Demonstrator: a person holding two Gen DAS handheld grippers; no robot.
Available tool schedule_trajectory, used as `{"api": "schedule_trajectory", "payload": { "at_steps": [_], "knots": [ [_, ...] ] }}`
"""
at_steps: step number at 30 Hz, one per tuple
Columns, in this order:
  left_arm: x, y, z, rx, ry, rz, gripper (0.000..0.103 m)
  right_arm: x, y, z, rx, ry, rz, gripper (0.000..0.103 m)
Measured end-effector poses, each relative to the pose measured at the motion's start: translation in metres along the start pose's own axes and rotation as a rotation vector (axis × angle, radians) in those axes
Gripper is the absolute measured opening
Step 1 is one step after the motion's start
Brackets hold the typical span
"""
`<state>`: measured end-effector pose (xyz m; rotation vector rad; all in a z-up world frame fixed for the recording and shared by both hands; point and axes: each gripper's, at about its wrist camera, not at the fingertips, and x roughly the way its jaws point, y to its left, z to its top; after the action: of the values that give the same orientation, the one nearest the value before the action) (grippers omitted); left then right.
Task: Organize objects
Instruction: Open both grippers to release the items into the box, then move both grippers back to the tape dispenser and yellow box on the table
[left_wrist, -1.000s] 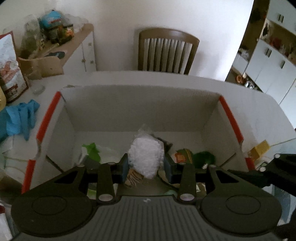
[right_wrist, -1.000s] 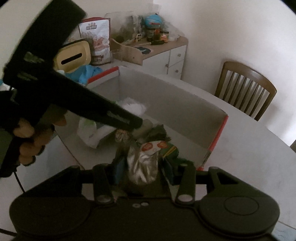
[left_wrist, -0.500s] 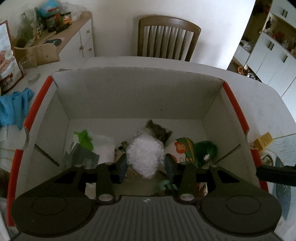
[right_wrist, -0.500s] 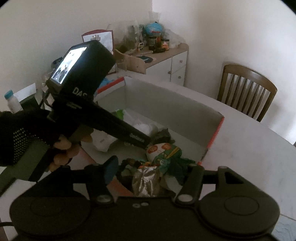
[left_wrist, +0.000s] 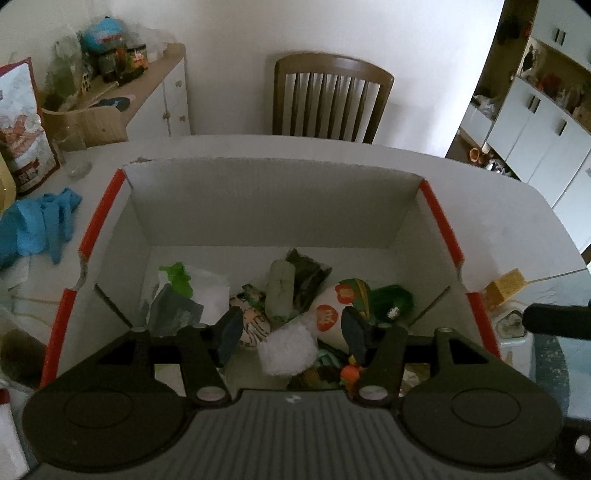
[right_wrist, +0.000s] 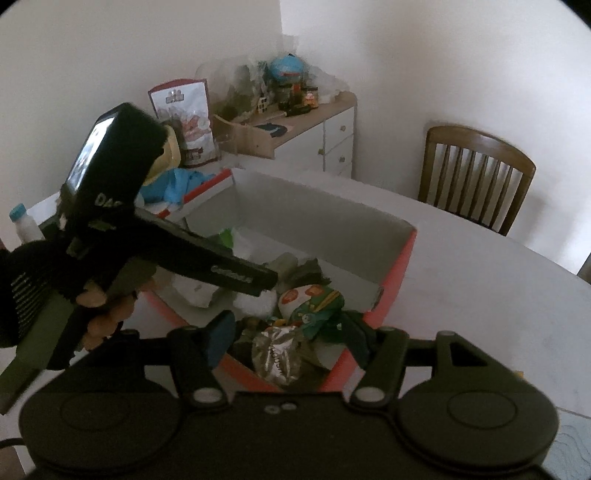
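Box (left_wrist: 273, 206): open white carton with red-edged side walls, standing on the counter (left_wrist: 491, 221); its floor holds a heap of packets.
Left tool (left_wrist: 290, 330): poised over the near part of the box, pointing down into it; jaws opening, pads clear of everything, gripping nothing.
White bag (left_wrist: 288, 349): crinkled, pale, lying between the left tool's jaws but free of both pads; it rests on the other packets near the front wall.
Right tool (right_wrist: 288, 341): at the box's near corner, jaws spread wide, gripping nothing.
Foil pack (right_wrist: 277, 356): silver, crumpled, lying in the gap between the right tool's jaws, touching neither pad, just inside the corner of the box.
Other contents: a grey-green roll (left_wrist: 280, 291) upright near the middle; a dark pouch (left_wrist: 308, 277) just beside it; a white packet with red discs (left_wrist: 334, 308) to the right; a green wrapper (left_wrist: 391, 299) by the right wall; a white bag with a green scrap (left_wrist: 195, 284) on the left.
Hand (right_wrist: 99, 314): bare fingers below a dark glove, holding the left tool's handle, seen from the right wrist.
Surroundings: blue gloves (left_wrist: 40, 221) on the counter left of the box; a wooden chair (left_wrist: 328, 99) behind; a cluttered sideboard (left_wrist: 147, 92) at the wall.
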<state>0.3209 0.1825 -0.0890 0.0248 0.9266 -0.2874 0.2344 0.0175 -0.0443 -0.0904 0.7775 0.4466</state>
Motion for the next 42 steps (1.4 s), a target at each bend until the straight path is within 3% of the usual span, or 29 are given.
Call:
{"api": "schedule_trajectory", "payload": {
  "at_steps": [8,23,33,42],
  "knots": [
    [-0.035,-0.008,-0.006,-0.010,-0.061,-0.006,0.059,-0.027,-0.007,-0.001,0.014,-0.039,0.002,0.069],
    [-0.089,-0.056,-0.021,0.021,-0.166,-0.044,0.076,-0.081,-0.044,-0.026,0.124,-0.108,0.012,0.085],
    [-0.094,-0.098,-0.031,0.029,-0.196,-0.068,0.085,-0.122,-0.083,-0.065,0.201,-0.151,-0.030,0.102],
    [-0.085,-0.145,-0.043,0.085,-0.215,-0.111,0.086,-0.152,-0.131,-0.103,0.234,-0.126,-0.104,0.102]
  ]
}}
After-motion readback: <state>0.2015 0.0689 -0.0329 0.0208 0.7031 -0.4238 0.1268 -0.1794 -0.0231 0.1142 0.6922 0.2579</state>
